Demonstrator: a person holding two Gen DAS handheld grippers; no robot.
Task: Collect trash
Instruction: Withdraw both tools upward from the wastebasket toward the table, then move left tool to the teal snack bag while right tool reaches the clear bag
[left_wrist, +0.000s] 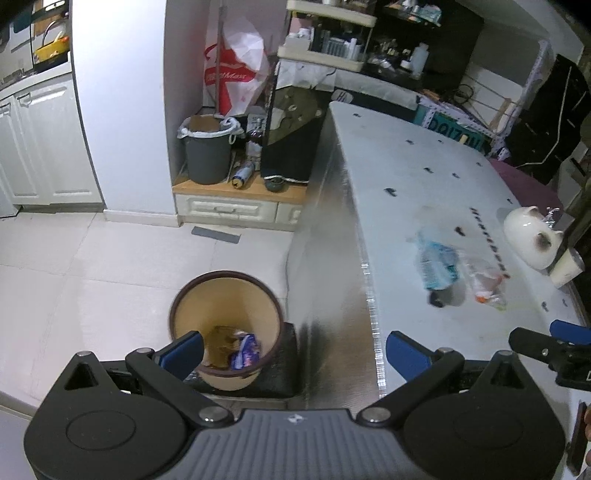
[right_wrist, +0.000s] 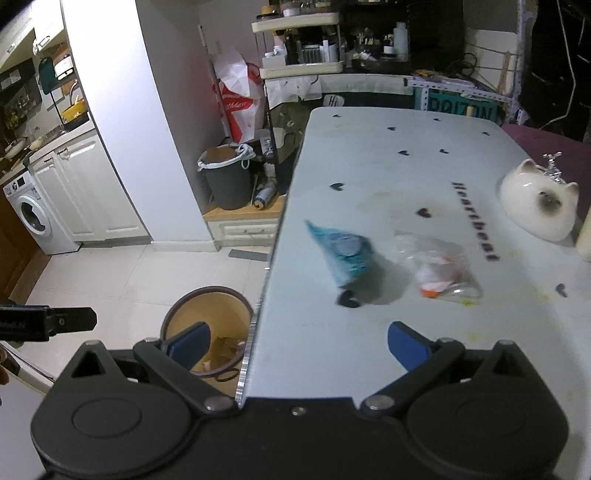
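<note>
the white desk (right_wrist: 424, 177), dotted with small dark marks, filled the right side of both views. on the tiled floor (left_wrist: 92, 266), just beside the desk's left edge, stood a tan bin (left_wrist: 225, 325) with a dark rim; brown paper and a purple wrapper (left_wrist: 245, 350) lay at its bottom. a grey lined bin (left_wrist: 207, 151) sat further back on a low wooden step. a white cat-shaped ornament (right_wrist: 537, 201) rested near the desk's right edge. two pieces of trash lay on the desk, close together: a blue packet (right_wrist: 343, 256) and, to its right, a clear bag (right_wrist: 439, 269) with orange bits inside. the left claw (left_wrist: 293, 350) hung spread wide over the bin and desk edge, holding nothing. the right claw (right_wrist: 297, 345) was likewise spread wide and empty, short of the blue packet.
</note>
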